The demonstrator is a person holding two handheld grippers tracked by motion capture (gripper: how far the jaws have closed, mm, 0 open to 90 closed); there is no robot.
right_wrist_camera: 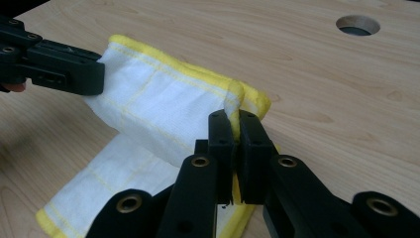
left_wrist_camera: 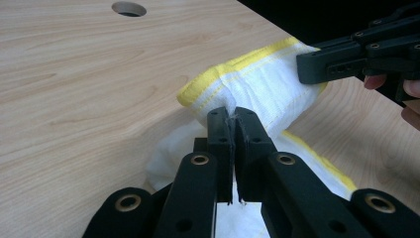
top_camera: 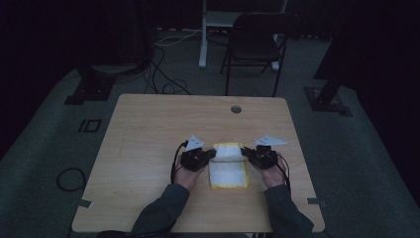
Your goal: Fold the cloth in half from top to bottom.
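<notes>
Both clamped on the white yellow-edged cloth (top_camera: 228, 166) – left gripper (left_wrist_camera: 233, 119) and right gripper (right_wrist_camera: 236, 121) each pinch a far corner, lifted edge spanning between them over the table (top_camera: 148, 144) – thin bites, so uneven pull could slip a corner and skew the fold.

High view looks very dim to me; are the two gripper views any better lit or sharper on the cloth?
High view: dark and murky, floor nearly black, the cloth the brightest patch, weave unreadable. Left gripper view: well lit, left tool and cloth stitching crisp, no glare on the table. Right gripper view: equally bright, right tool sharp, with soft shadow under the lifted fold.
</notes>
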